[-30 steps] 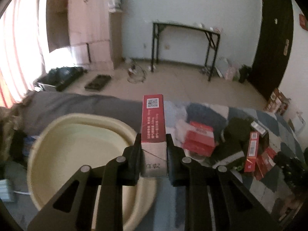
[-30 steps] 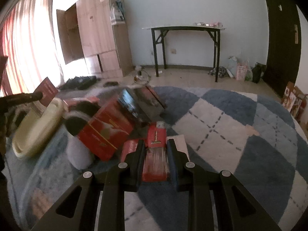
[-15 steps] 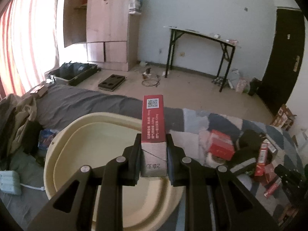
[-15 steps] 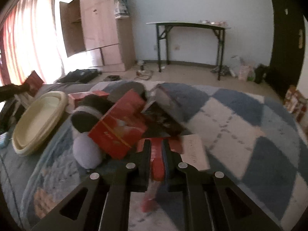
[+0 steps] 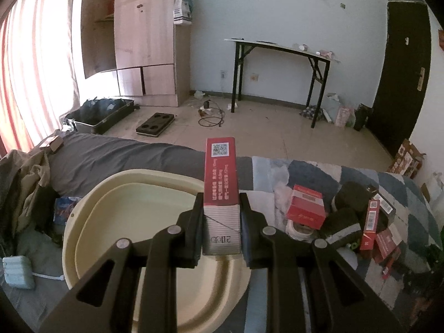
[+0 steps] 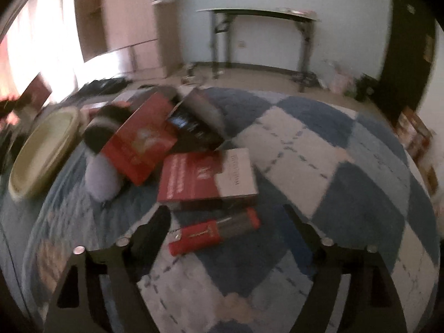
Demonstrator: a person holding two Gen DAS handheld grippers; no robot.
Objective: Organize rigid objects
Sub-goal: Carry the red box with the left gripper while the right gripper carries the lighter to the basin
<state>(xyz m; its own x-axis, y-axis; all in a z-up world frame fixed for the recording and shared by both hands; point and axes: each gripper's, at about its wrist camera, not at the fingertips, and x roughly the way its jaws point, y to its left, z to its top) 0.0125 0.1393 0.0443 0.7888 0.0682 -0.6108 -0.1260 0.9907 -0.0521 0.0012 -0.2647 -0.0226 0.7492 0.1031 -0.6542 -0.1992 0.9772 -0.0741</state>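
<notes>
My left gripper (image 5: 221, 222) is shut on a tall red and grey carton (image 5: 221, 191), held upright above the cream basin (image 5: 91, 211). The basin (image 6: 36, 155) also shows at the left of the right wrist view. My right gripper (image 6: 230, 222) has its jaws opening, spread wide. A small red tube-shaped pack (image 6: 213, 233) lies loose on the blue and white checked blanket (image 6: 319, 166) between them, touching neither pad. Just beyond it lies a red and white flat box (image 6: 208, 177).
A heap of red boxes (image 6: 138, 138), a dark box (image 6: 194, 122) and a black and white soft item (image 6: 100, 127) sits beside the basin. More red cartons (image 5: 305, 208) lie on the blanket right of the left gripper. Grey bedding (image 5: 111, 158) lies beyond the basin.
The right gripper has let go of the small red pack, which now lies on its side on the blanket between the spread fingers. The left gripper keeps hold of its carton over the basin.
</notes>
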